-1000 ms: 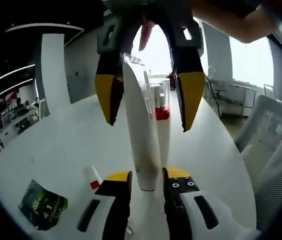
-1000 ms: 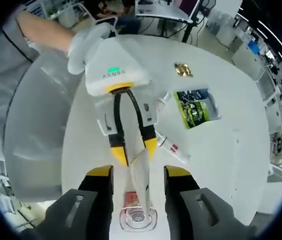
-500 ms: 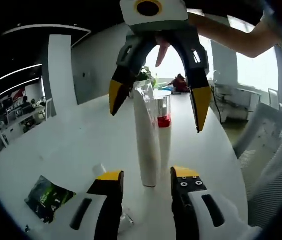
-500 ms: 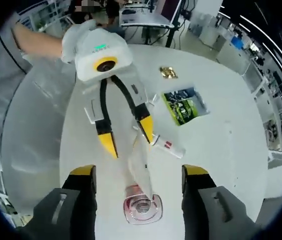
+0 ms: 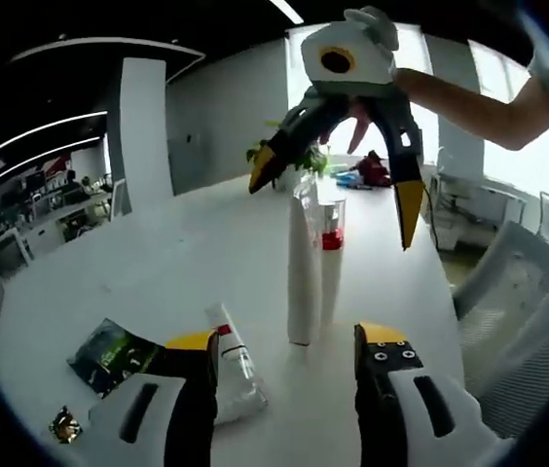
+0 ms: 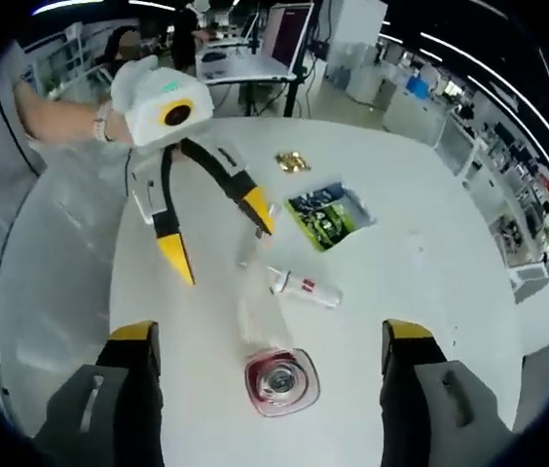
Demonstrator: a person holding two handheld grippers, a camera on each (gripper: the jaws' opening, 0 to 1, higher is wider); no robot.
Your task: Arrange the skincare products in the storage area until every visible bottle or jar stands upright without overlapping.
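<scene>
Two upright bottles (image 5: 304, 268) beyond open jaws

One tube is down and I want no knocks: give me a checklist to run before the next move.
1. Left tool open, holding nothing: ok.
2. Right tool open, holding nothing: ok.
3. Tall white tube upright on the table: ok.
4. Clear-capped bottle upright: ok. Whether it touches the tall white tube: cannot tell, they stand very close.
5. Small tube with red band upright: not ok, it lies on its side near the green packet.
6. Clear path to the lying tube: cannot tell; in the left gripper view it lies by the left tool's jaw, while the right tool hangs over the upright pair.
</scene>
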